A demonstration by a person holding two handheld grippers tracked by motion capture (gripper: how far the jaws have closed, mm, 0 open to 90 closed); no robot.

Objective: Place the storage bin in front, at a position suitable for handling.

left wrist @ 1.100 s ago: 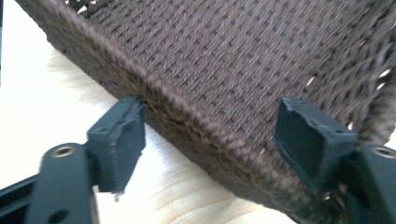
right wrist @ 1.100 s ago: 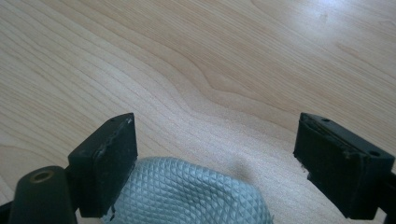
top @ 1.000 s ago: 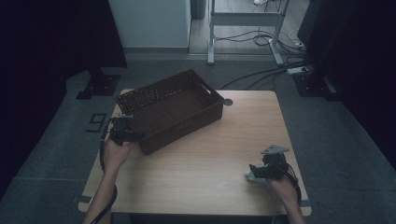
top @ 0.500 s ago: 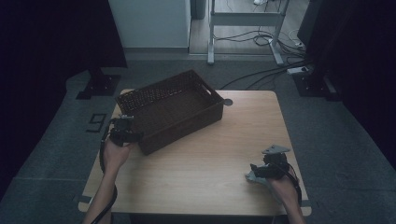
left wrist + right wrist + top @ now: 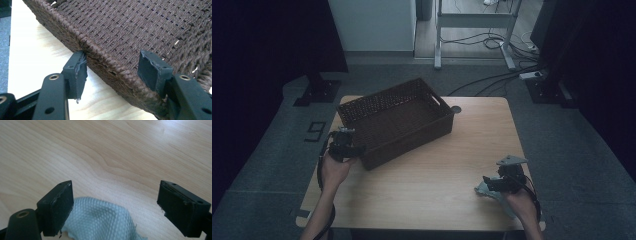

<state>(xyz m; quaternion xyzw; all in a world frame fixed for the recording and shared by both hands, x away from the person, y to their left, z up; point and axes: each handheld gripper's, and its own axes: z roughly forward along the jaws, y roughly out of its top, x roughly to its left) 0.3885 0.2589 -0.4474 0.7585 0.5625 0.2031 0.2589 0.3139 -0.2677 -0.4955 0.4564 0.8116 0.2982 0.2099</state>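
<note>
1. The left gripper sits at the near-left corner of the woven basket, held in the person's left hand.
2. In the left gripper view its fingers straddle the basket's braided rim: one pad lies outside against the rim, the other inside over the woven floor, with a gap beside it. The jaws have just been closing, with the rim between them, and they are about half spread; a firm pinch on the rim is not visible.
3. The right gripper rests near the counter's front right edge, in the person's right hand.
4. In the right gripper view its fingers stand wide apart, pinching nothing. A pale blue cloth lies on the wood between and below them, its left part just by the left pad; whether it touches the pad I cannot tell.
5. The basket is dark brown, stands askew on the back left of the counter and looks empty, with a handle cut-out in its far end.
6. A small dark round spot lies on the counter just beside the basket's far right corner.
7. Bare wood lies between the two grippers, which are well apart.
</note>
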